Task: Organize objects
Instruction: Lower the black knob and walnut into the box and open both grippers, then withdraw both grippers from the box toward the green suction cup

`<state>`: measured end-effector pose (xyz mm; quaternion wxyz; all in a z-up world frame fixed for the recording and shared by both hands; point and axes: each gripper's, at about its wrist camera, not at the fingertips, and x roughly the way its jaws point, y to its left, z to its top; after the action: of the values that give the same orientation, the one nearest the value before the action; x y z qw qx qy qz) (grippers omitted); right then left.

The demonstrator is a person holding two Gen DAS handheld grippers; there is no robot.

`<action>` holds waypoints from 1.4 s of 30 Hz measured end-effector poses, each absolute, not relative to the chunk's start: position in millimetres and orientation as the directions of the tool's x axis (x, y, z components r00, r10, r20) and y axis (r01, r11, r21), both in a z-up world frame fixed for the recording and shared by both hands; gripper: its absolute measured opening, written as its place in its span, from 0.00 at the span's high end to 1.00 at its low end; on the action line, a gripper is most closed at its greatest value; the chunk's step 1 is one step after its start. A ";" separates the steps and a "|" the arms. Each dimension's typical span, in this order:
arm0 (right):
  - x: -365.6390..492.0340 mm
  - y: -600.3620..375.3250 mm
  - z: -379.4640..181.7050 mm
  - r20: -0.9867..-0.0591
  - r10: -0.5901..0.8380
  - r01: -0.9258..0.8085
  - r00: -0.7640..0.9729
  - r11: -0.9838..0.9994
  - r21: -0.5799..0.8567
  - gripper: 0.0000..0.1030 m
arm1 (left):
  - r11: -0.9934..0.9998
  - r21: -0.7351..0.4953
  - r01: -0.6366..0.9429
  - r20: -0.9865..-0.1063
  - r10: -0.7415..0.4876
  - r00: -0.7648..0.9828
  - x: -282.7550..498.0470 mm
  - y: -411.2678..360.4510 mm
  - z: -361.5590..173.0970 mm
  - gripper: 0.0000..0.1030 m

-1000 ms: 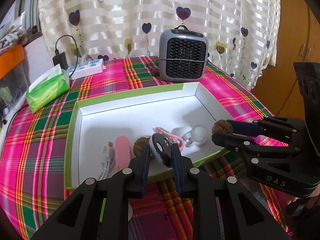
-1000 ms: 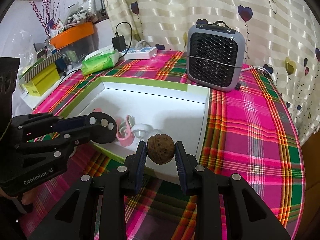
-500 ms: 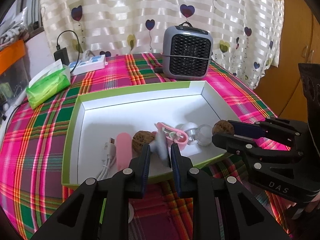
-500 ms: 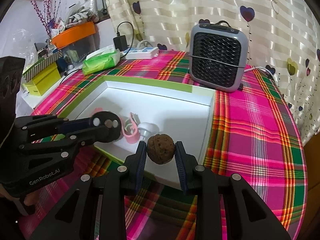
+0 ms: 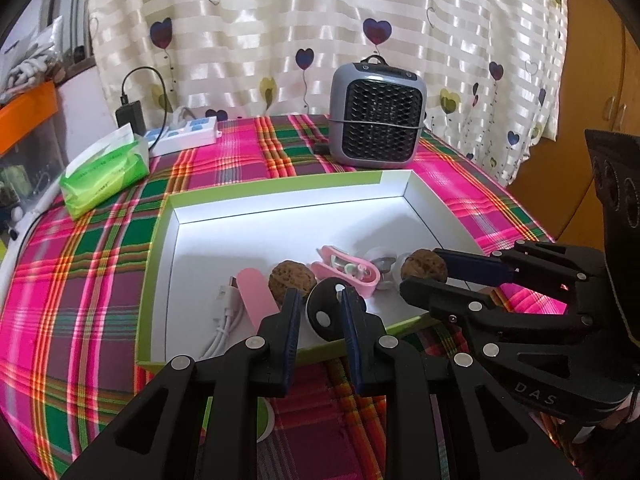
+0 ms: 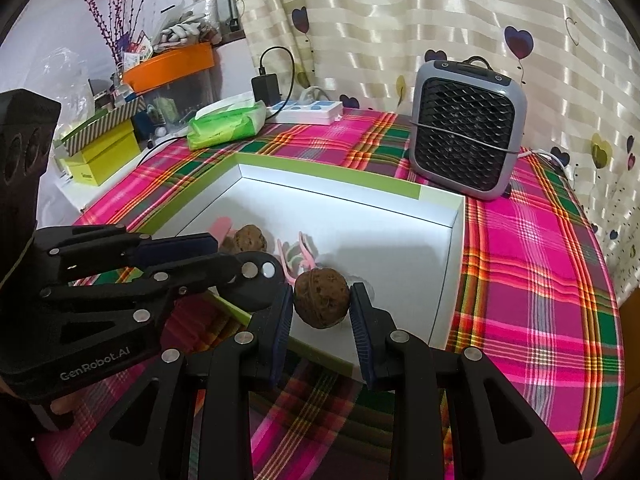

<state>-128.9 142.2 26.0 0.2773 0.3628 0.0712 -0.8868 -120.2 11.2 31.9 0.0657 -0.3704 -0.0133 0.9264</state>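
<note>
A white box with a green rim (image 5: 280, 186) lies on the plaid table; it also shows in the right wrist view (image 6: 328, 174). Inside it lie a walnut (image 5: 291, 278), a pink clip (image 5: 346, 270), a pink file (image 5: 256, 296) and a white cable (image 5: 224, 320). My left gripper (image 5: 319, 312) is shut on a black round object (image 5: 326, 312) over the box's near edge. My right gripper (image 6: 320, 304) is shut on a second walnut (image 6: 321, 299), held just above the box's near right part; it also shows in the left wrist view (image 5: 424, 270).
A grey fan heater (image 5: 376, 120) stands behind the box. A green tissue pack (image 5: 104, 176) and a white power strip (image 5: 184, 140) lie at the back left. Yellow boxes (image 6: 100, 152) and an orange bin (image 6: 168, 66) stand beyond the table's left edge.
Both grippers have moved forward over the box's near edge, each still holding its object. The black round object has turned in the left gripper.
</note>
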 end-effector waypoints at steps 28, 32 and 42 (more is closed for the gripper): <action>-75.2 137.3 41.7 -0.658 -0.452 0.539 -0.602 -0.838 0.083 0.70 | -0.991 -0.091 -0.099 -0.656 0.135 -0.742 -64.6 12.8 42.0 0.81; -64.3 134.6 42.9 -0.656 -0.460 0.546 -0.598 -0.833 0.086 0.70 | -0.991 -0.095 -0.099 -0.660 0.137 -0.739 -55.3 13.7 40.2 0.81; -46.4 134.4 43.0 -0.655 -0.470 0.555 -0.592 -0.827 0.091 0.70 | -0.990 -0.101 -0.093 -0.661 0.137 -0.738 -40.4 13.2 39.4 0.82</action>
<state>-46.4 134.4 43.0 0.2879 0.3481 0.0615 -0.8900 -40.4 13.2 39.4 0.0619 -0.3566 -0.0307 0.9317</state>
